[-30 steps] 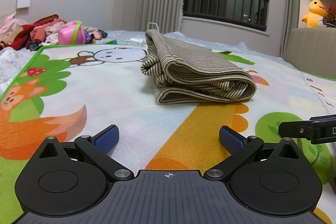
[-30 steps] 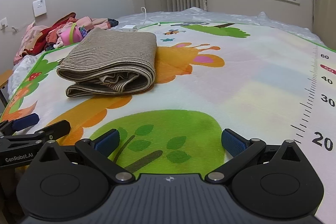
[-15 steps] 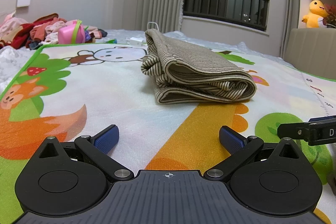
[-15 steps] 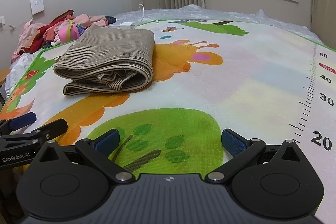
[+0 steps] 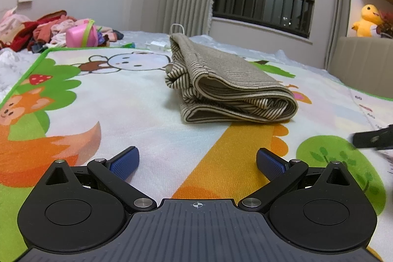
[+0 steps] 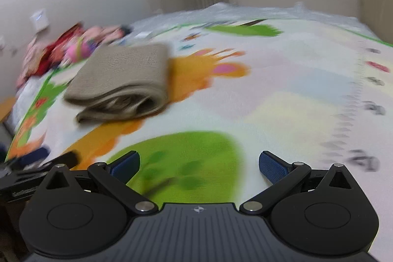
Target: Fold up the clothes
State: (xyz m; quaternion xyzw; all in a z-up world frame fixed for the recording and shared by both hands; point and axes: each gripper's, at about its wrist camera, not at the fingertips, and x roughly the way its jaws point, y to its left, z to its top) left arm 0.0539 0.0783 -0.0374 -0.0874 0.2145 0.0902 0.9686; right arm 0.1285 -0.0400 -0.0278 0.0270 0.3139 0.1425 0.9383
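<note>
A folded beige striped garment lies on the colourful cartoon play mat, a short way ahead of my left gripper. The left gripper is open and empty, low over the mat. In the right wrist view the same garment lies ahead to the left, blurred by motion. My right gripper is open and empty above a green tree print. The left gripper's tip shows at the lower left, and the right gripper's tip at the right edge of the left wrist view.
A heap of unfolded pink and red clothes with a pink toy lies at the mat's far left corner. A white charger and cable lie behind the garment. A beige headboard with a yellow plush stands right.
The right gripper has swung away quickly, its view now blurred and raised; its tip has slid toward the right edge of the left wrist view. The left gripper has barely moved.
</note>
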